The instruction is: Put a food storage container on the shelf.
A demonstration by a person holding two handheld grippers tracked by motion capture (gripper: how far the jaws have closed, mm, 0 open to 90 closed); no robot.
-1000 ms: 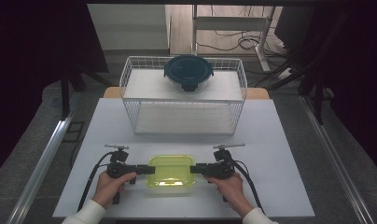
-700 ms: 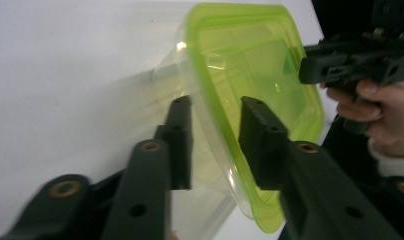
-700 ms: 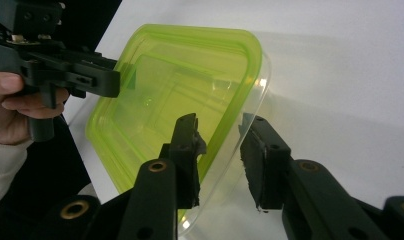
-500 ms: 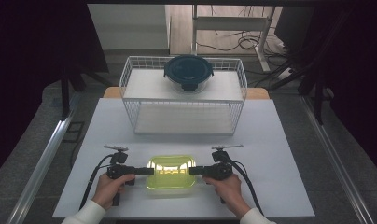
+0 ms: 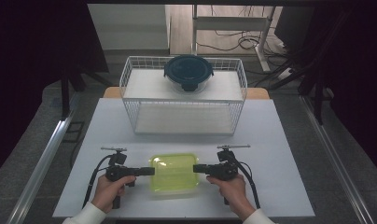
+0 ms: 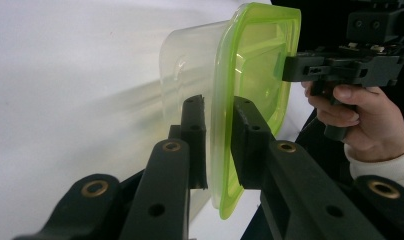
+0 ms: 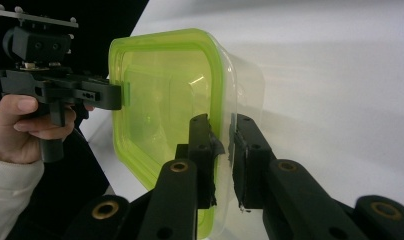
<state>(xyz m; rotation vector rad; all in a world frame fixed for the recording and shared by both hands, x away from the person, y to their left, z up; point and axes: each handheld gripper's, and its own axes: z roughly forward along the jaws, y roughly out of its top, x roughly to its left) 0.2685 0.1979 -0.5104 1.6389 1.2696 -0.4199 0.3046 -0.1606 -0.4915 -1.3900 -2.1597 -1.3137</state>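
Jaws of both grippers are closed on opposite edges of the green-lidded container (image 5: 174,173). My left gripper (image 5: 149,171) pinches the lid rim on the container's left side; in the left gripper view the two black jaws stand narrow, one on each face of the green rim (image 6: 221,145). My right gripper (image 5: 197,168) does the same on the right side, and in the right gripper view its jaws clamp the rim (image 7: 221,135) with the clear tub wall just beyond.

Location: the container is at the near middle of the white table (image 5: 280,154), between my two hands. I cannot tell from the high view whether its base rests on the table or is slightly raised. The wire basket (image 5: 184,95) stands well apart at the far side, with a round dark-lidded container (image 5: 188,71) on its top shelf.

Assessment: the step in hand appears to be a two-sided grasp for carrying the container, probably toward the basket.

Next move calls for both hands to rise together and level, keeping equal squeeze. Since the grip is on the lid rim alone, I judge the risk to be the lid flexing or popping off if one side leads.
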